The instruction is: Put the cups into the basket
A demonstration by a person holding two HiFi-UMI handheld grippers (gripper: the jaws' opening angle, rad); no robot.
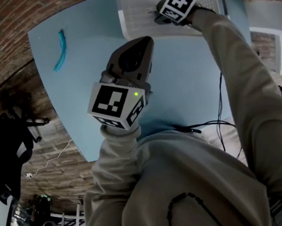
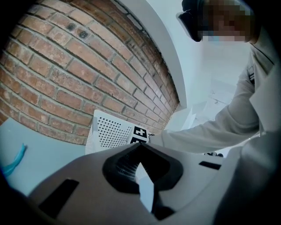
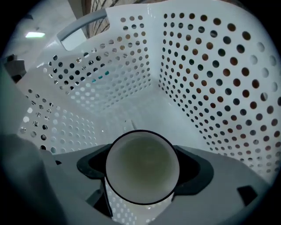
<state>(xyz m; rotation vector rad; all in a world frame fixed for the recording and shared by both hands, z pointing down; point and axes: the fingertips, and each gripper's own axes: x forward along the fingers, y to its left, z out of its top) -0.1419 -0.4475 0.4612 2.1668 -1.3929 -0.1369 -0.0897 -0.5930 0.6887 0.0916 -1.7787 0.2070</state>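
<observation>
The right claw point(image 3: 141, 176) pinches a cup point(image 3: 141, 163), with the basket point(image 3: 210, 79) all around it — so the cup can drop inside. The left claw point(image 2: 139, 148), pressed together and empty, hangs out of the way.

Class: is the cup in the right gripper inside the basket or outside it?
Inside: perforated walls of the basket rise left, right and beyond the cup.

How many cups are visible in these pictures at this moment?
1. The cup sits between the jaws of the right gripper, which holds it inside the white basket. The basket shows no other cup; more may be hidden outside the views.
</observation>
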